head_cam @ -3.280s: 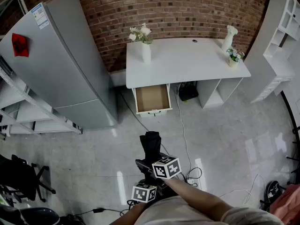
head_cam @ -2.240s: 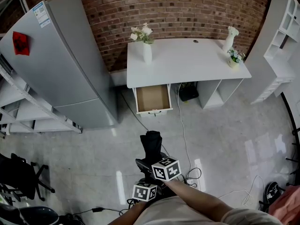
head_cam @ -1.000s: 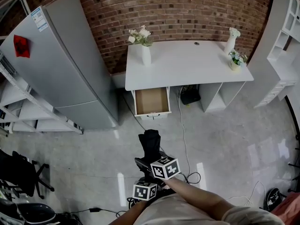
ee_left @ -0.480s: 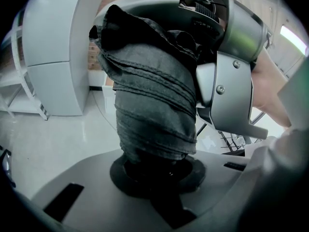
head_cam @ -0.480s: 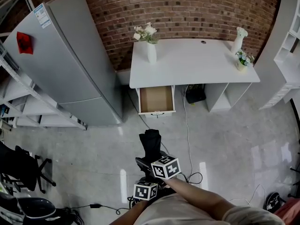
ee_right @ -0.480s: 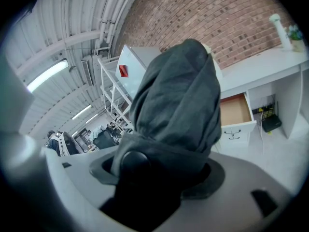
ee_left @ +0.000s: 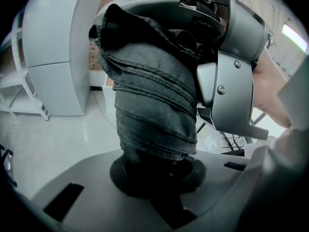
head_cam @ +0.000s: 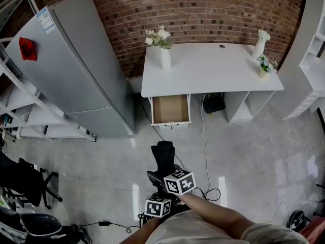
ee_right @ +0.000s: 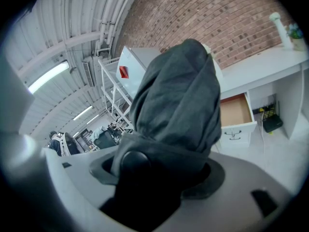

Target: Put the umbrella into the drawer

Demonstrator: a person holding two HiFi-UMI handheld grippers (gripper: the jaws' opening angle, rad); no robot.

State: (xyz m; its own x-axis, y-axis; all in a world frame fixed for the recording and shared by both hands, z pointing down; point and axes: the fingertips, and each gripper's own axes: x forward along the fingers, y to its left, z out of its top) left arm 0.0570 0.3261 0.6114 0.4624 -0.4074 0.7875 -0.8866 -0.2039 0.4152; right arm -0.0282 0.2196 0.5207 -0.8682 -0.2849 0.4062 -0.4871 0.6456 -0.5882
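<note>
Overhead, the head view takes in a red brick wall (head_cam: 203, 9) across the top of the frame, and below it a pale, glossy grey floor (head_cam: 91, 166) fills the middle. A tall grey metal refrigerator (head_cam: 76, 70) leans through the upper left, with a white rectangular desk (head_cam: 213, 67) just to its right, backed against the brick. Under the desk's left end a white drawer with a brown wooden inside (head_cam: 171, 110) stands pulled open, and nothing shows in it. The folded dark grey fabric umbrella (head_cam: 163, 156) is at lower centre, well apart from the drawer, raised above the floor and pointing up the frame towards it. Both tools hold it. In the left gripper view the left gripper (ee_left: 157, 170) has its jaws clamped on the umbrella's bunched cloth end, with the right gripper's grey body close at the upper right of that frame. In the right gripper view the right gripper (ee_right: 159, 178) is closed on the black handle end, and the open drawer shows at the right beyond the cloth. On the desk a white vase of pale flowers (head_cam: 165, 57) stands at the left end, a slim white vase (head_cam: 261, 42) at the far right and a small potted plant (head_cam: 264, 67) just below that.
</note>
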